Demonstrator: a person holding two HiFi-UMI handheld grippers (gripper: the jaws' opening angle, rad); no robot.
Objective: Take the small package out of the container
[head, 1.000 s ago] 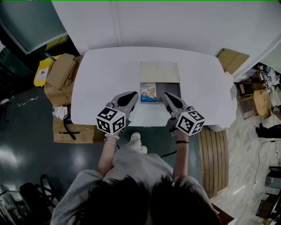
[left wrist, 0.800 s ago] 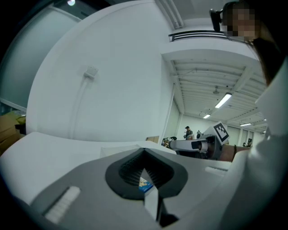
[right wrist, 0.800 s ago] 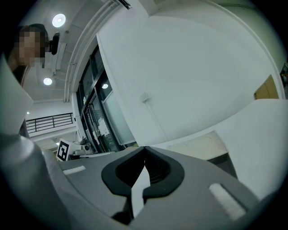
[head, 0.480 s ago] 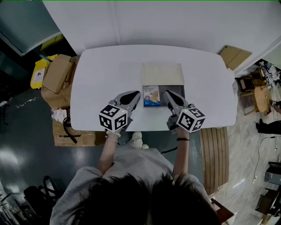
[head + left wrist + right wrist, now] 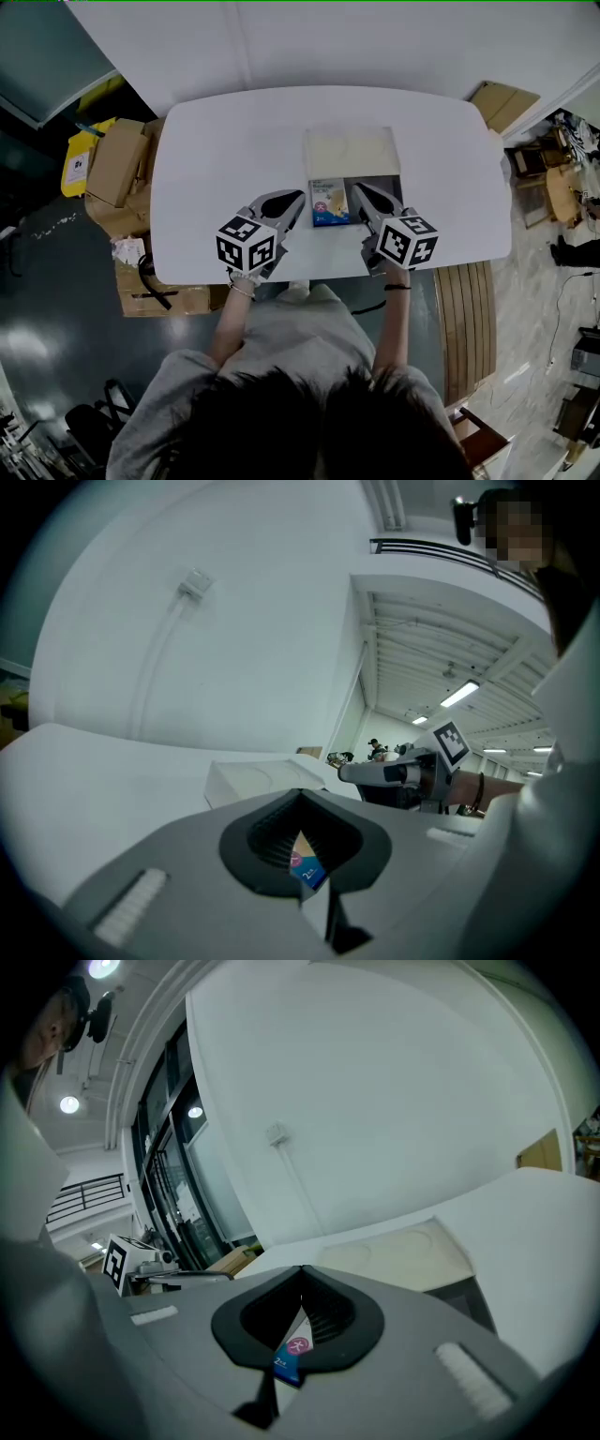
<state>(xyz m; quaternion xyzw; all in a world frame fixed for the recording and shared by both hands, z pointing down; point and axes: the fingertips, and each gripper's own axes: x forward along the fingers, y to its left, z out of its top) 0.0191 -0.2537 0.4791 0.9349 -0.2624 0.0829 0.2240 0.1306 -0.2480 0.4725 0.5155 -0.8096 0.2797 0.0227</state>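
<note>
Left claw [image 5: 300, 196], right claw [image 5: 355, 187] nearer the small package [image 5: 328, 202]

Left side: bare table [image 5: 206, 169] wide open beside left gripper [image 5: 298, 199].
Right side: right gripper [image 5: 358, 190] crosses container [image 5: 389, 185].
Middle: small package [image 5: 328, 203] fills gap between both grippers.
Far edge: beige lid [image 5: 352, 152] blocks.

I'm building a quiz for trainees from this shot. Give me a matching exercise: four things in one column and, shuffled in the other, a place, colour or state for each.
1. package
2. lid
3. left gripper
4. cardboard boxes

A. cream, lying flat
B. off the table, to its left in the head view
C. inside the container
D. jaws shut, nothing held

Pairs: 1-C, 2-A, 3-D, 4-B
</note>
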